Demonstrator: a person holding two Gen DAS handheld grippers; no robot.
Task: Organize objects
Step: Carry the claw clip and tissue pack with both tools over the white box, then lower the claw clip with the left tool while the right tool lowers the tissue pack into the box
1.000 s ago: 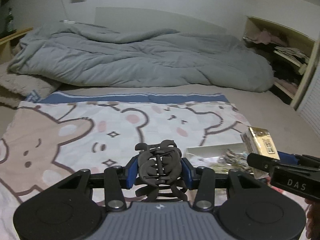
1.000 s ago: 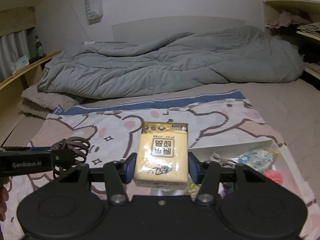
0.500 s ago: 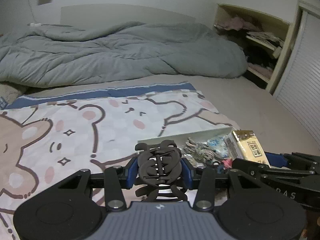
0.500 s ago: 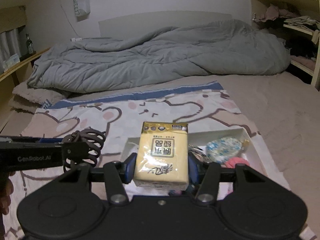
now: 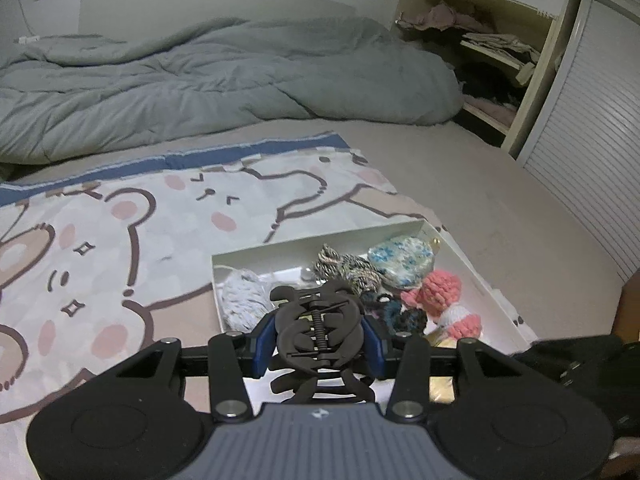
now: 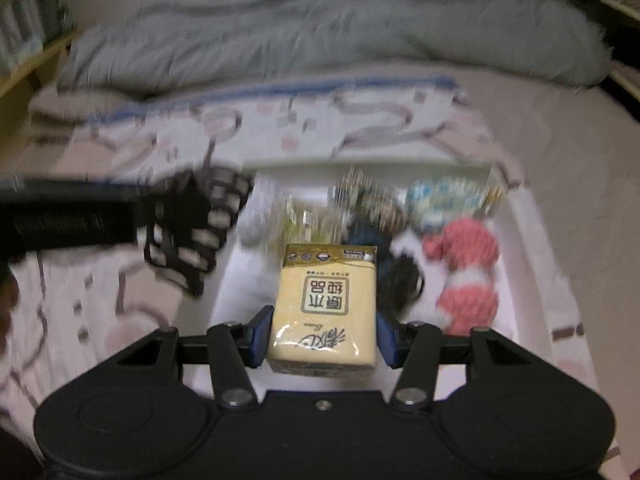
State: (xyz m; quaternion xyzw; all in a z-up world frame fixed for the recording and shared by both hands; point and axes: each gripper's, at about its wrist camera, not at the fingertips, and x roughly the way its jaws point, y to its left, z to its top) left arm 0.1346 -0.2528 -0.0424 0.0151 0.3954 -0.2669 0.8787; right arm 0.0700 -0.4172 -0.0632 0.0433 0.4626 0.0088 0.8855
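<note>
My left gripper (image 5: 319, 342) is shut on a black hair claw clip (image 5: 318, 330), held above the near left corner of a white open box (image 5: 280, 247) on the bed. My right gripper (image 6: 323, 334) is shut on a yellow tissue pack (image 6: 325, 308), held over the box (image 6: 532, 248). The box holds a pink knitted item (image 5: 444, 296), a blue-white knitted pouch (image 5: 402, 256), braided cords (image 5: 348, 268) and a grey-white bundle (image 5: 242, 298). The clip and left gripper show blurred at the left of the right wrist view (image 6: 188, 228).
The box lies on a bear-print blanket (image 5: 120, 240) over a beige mattress. A grey duvet (image 5: 200, 80) is piled at the back. Open shelves with clothes (image 5: 492, 56) and a slatted door (image 5: 592, 152) stand at the right.
Both grippers have moved right and down toward the box, which now fills the middle of both views. Both still hold their objects.
</note>
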